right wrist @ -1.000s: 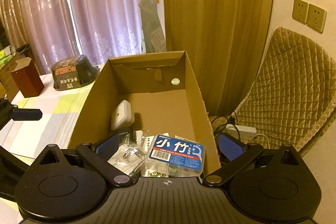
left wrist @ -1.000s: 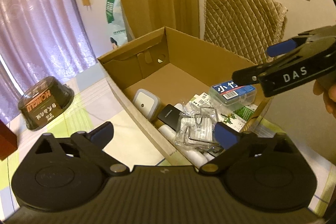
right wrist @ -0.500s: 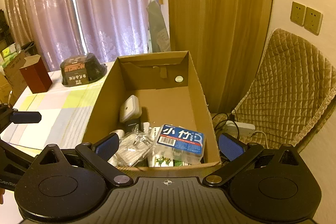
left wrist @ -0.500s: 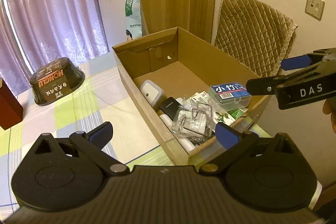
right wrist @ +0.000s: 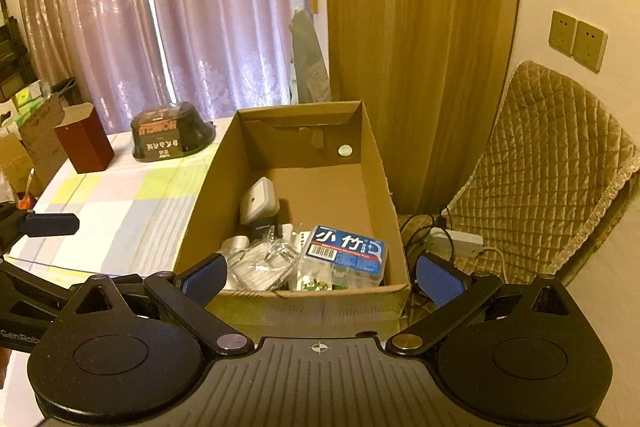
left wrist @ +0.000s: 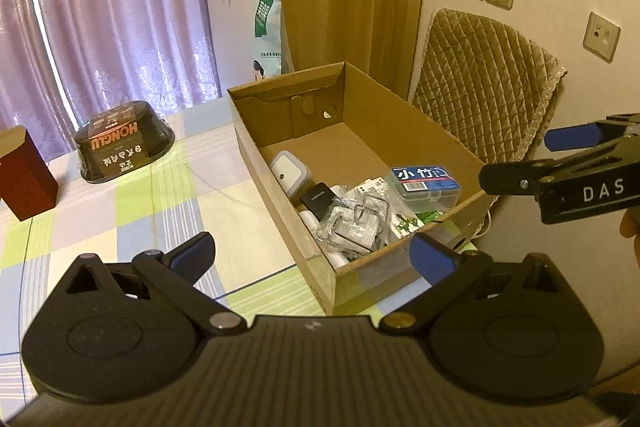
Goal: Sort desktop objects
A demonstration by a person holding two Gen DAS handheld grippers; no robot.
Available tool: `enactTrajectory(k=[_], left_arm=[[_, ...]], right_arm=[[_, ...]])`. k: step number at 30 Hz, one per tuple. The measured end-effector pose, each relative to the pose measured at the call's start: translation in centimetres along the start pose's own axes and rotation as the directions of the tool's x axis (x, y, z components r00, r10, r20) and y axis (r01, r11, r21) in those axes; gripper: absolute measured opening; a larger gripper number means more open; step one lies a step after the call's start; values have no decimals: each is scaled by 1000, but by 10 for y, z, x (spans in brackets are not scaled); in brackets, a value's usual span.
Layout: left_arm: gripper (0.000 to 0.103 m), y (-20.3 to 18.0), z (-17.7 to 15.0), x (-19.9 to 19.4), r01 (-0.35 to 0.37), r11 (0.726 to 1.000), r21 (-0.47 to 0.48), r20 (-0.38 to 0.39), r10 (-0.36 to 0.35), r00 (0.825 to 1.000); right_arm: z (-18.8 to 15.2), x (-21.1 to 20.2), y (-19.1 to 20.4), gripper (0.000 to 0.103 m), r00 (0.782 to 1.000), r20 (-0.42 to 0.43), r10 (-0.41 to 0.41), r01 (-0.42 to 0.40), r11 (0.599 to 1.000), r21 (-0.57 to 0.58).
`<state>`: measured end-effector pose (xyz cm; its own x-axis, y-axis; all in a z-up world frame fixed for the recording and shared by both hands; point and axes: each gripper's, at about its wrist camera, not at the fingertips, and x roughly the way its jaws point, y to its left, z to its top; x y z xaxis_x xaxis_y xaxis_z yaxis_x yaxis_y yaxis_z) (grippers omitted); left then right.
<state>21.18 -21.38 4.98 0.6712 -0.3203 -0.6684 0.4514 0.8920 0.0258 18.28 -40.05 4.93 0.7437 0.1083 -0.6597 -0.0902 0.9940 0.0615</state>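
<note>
Left wrist view shows the left gripper (left wrist: 312, 255) held above the checked tablecloth (left wrist: 132, 211), its blue-padded fingers spread wide apart with nothing between them. At about 1 o'clock from it sits an open cardboard box (left wrist: 276, 195) on the table, lying lengthwise away from the camera. Inside the box, toward its near end, lie a blue-labelled clear plastic case (left wrist: 425, 181), a crumpled clear plastic packet (left wrist: 356, 223), a small black device (left wrist: 318, 199), a white roll (left wrist: 310, 219) and a green-printed carton (left wrist: 408, 223); a white square unit (left wrist: 289, 167) lies nearer the middle, at 12 o'clock from the black device. At 3 o'clock the right gripper (left wrist: 516, 163) reaches in from the frame edge, marked DAS, apart from the box.

Right wrist view has the right gripper (right wrist: 320, 275) facing the near end wall of the box, fingers wide apart and empty, the blue-labelled case at 12 o'clock just beyond the wall. An upside-down black instant noodle bowl (right wrist: 172, 137) and a dark red box (right wrist: 84, 139) stand on the tablecloth at 10 o'clock, well apart from the cardboard box. A quilted chair (right wrist: 552, 163) stands at 2 o'clock, with a white power strip (right wrist: 456, 241) beside it.
</note>
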Motion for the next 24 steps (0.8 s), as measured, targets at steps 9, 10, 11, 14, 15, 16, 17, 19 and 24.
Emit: enactTrajectory(k=[9, 10, 11, 14, 15, 16, 17, 19, 24], left_arm=[[102, -17, -3, -35, -15, 1000, -12, 34, 16, 999], [102, -19, -4, -39, -12, 1000, -14, 35, 13, 999], [102, -21, -4, -42, -10, 1000, -17, 35, 11, 999], [102, -26, -7, -53, -1, 1000, -26, 34, 2, 999], [102, -28, -8, -56, 3, 1000, -30, 32, -2, 999], [102, -29, -9, -59, 5, 999, -34, 30, -4, 1000], [102, -30, -10, -62, 7, 999, -39, 30, -6, 1000], [102, -32, -12, -68, 8, 999, -48, 28, -6, 1000], [102, -35, -15, -82, 2, 998, -61, 30, 0, 1000]], right_arm=[[-5, -36, 5, 103, 1000, 16, 11, -11, 1000, 9], [-5, -40, 6, 103, 1000, 18, 12, -13, 1000, 10], [-6, -44, 6, 103, 1000, 19, 13, -14, 1000, 12], [-9, -57, 7, 103, 1000, 25, 11, -12, 1000, 18], [-11, -61, 7, 103, 1000, 27, 9, -10, 1000, 21], [-12, -65, 8, 103, 1000, 28, 8, -8, 1000, 25], [-13, -68, 8, 103, 1000, 29, 7, -8, 1000, 28], [-16, -75, 8, 103, 1000, 31, 5, -6, 999, 35], [-21, -91, 9, 103, 999, 34, 6, -8, 999, 52]])
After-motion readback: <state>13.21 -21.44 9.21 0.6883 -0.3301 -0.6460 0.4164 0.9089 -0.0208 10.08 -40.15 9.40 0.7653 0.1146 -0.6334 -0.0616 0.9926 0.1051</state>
